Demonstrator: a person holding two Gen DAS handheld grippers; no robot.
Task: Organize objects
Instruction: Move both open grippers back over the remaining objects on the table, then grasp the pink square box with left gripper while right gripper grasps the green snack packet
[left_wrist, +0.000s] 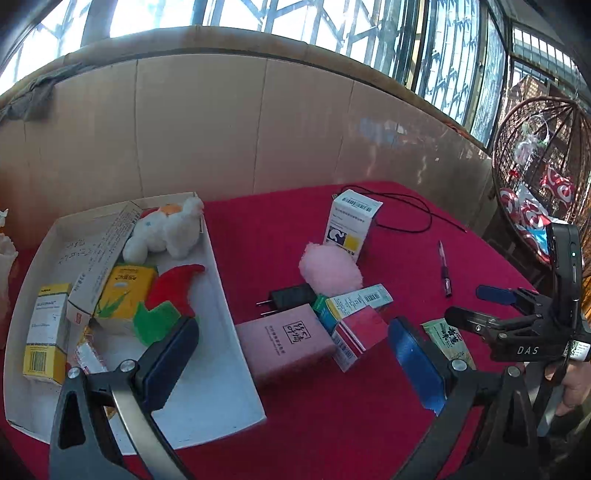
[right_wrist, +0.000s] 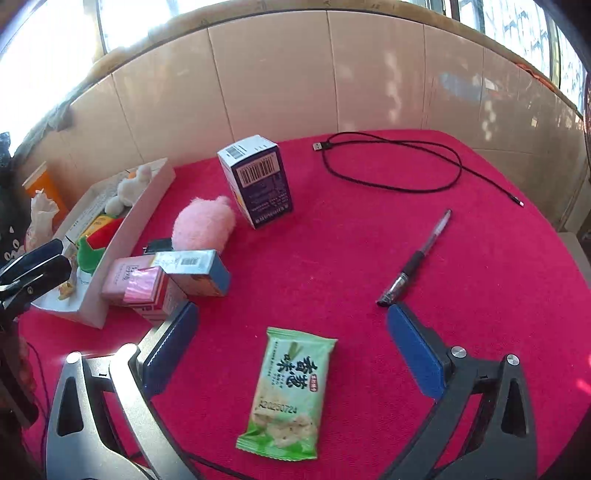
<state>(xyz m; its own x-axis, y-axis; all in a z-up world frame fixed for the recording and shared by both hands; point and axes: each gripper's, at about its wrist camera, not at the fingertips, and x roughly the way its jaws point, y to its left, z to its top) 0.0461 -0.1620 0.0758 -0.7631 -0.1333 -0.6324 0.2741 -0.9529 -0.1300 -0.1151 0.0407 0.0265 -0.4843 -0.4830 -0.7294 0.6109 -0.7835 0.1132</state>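
**Both grippers wide open, nothing held; objects split between tray and red cloth**

Left gripper (left_wrist: 293, 354): jaws spread full, empty, above the tray's right wall and the pink box. Right gripper (right_wrist: 291, 345): jaws spread full, empty, the green snack packet (right_wrist: 286, 397) lying flat on the cloth between its fingers, untouched.

Count, white tray (left_wrist: 218, 280), at the table's left:
- boxes, three seen: one yellow-and-white (left_wrist: 46, 332), one long white (left_wrist: 99, 258), one yellow (left_wrist: 123, 295)
- soft toys, two: one white (left_wrist: 166, 230), one red-and-green (left_wrist: 168, 302)
- one small wrapped item near the front, too unclear to name

Count, loose on the cloth:
- one pink box (left_wrist: 284, 341), just beside the tray
- one red-and-white box (left_wrist: 356, 334) touching one teal-and-white box (left_wrist: 354, 301)
- one tall white box (right_wrist: 256, 181), upright
- one pink plush (right_wrist: 203, 225)
- one black plug adapter (left_wrist: 290, 295), partly under the plush
- one pen (right_wrist: 417, 258)
- one black cable (right_wrist: 395, 162), looped at the far side

Surface: red cloth (right_wrist: 351, 258) over the table. Room: cardboard sheets (left_wrist: 221, 129) stand behind it; barred windows above; a wicker hanging chair (left_wrist: 539, 177) at the right.
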